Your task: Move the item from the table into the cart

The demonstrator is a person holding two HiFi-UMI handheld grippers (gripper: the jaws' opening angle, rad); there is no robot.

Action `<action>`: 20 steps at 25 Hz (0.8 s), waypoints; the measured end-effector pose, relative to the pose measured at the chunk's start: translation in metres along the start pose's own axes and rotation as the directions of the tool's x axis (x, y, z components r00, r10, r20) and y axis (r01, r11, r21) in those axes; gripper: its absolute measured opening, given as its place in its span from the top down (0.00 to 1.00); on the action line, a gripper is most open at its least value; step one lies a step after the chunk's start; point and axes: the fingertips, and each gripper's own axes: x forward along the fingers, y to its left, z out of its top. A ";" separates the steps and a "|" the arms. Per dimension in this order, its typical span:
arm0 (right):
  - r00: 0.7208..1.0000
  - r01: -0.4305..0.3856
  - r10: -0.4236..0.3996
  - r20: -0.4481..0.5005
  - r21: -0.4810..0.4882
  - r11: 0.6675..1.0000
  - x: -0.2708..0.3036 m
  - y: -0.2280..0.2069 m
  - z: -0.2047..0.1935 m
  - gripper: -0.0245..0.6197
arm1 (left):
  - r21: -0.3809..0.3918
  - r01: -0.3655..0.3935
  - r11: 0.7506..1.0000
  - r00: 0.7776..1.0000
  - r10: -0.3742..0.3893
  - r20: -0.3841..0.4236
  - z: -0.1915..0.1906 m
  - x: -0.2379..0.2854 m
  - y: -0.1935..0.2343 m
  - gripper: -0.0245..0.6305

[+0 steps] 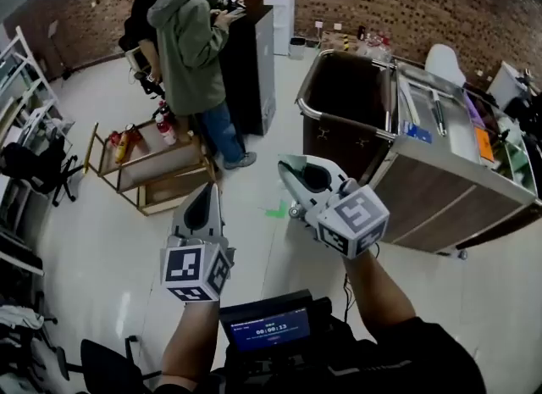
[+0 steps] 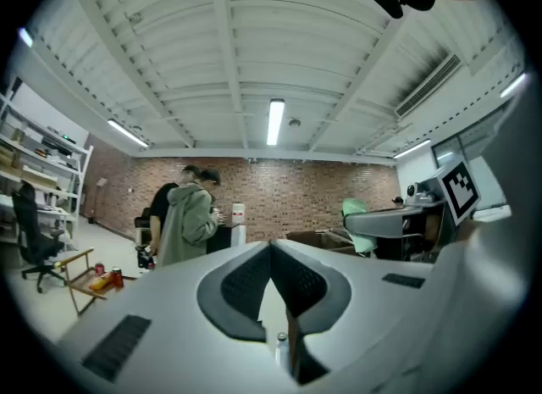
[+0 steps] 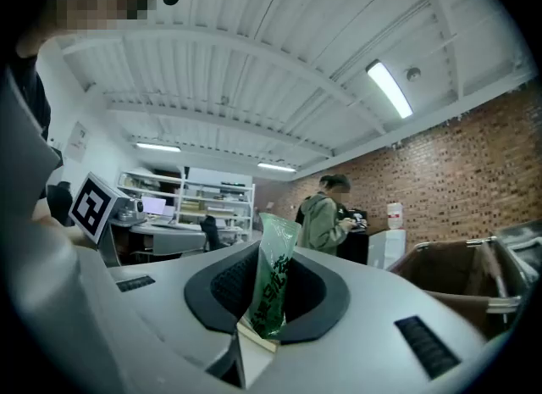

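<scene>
My right gripper (image 3: 269, 258) is shut on a green printed plastic packet (image 3: 273, 286), which stands upright between the dark pads. In the head view the right gripper (image 1: 290, 170) is held over the floor just left of the cart (image 1: 340, 121), and the packet is hidden behind its jaws. The cart's brown bin (image 1: 360, 87) is open on top. My left gripper (image 1: 206, 196) hangs beside the right one, lower and to the left. Its jaws (image 2: 271, 246) are shut with nothing between them. The low wooden table (image 1: 157, 159) lies to the far left, beyond the left gripper.
Red bottles and cans (image 1: 127, 140) lie on the low table. Two people (image 1: 188, 53) stand at a black cabinet (image 1: 250, 62) behind it. A green tape mark (image 1: 277, 210) is on the floor, an office chair (image 1: 34, 168) and shelving stand at the left, and a water dispenser (image 1: 279, 2) is at the back wall.
</scene>
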 end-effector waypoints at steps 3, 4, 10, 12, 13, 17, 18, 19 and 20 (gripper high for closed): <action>0.993 0.121 -0.120 -0.013 0.008 0.993 -0.022 -0.066 -0.010 0.92 | -0.011 0.137 0.991 0.991 -0.137 -0.002 -0.005 0.064 -0.046 0.96; 0.985 0.170 -0.170 -0.019 0.009 0.985 -0.032 -0.086 -0.012 0.92 | -0.012 0.190 0.982 0.982 -0.190 0.000 -0.007 0.084 -0.061 0.96; 0.906 0.422 -0.423 -0.033 -0.009 0.906 -0.084 -0.167 -0.009 0.92 | 0.010 0.460 0.888 0.888 -0.460 0.024 0.004 0.160 -0.129 0.96; 0.874 0.485 -0.485 -0.036 -0.013 0.874 -0.106 -0.189 -0.009 0.92 | 0.002 0.524 0.852 0.851 -0.524 0.033 0.007 0.181 -0.156 0.96; 0.859 0.511 -0.511 -0.042 -0.018 0.859 -0.121 -0.201 -0.010 0.92 | -0.006 0.549 0.836 0.836 -0.548 0.033 0.006 0.191 -0.172 0.96; 0.807 0.589 -0.589 -0.037 -0.016 0.808 -0.197 -0.253 -0.005 0.92 | 0.013 0.621 0.783 0.783 -0.622 0.017 0.007 0.228 -0.257 0.96; 0.796 0.604 -0.604 -0.035 -0.009 0.797 -0.218 -0.267 -0.004 0.92 | 0.016 0.630 0.776 0.776 -0.631 0.018 0.008 0.236 -0.279 0.96; 0.785 0.619 -0.619 -0.038 -0.007 0.785 -0.240 -0.282 -0.003 0.92 | 0.014 0.638 0.770 0.769 -0.638 0.025 0.011 0.245 -0.301 0.96; 0.773 0.633 -0.632 -0.042 -0.008 0.774 -0.262 -0.298 -0.001 0.92 | 0.010 0.646 0.763 0.763 -0.646 0.034 0.014 0.254 -0.325 0.96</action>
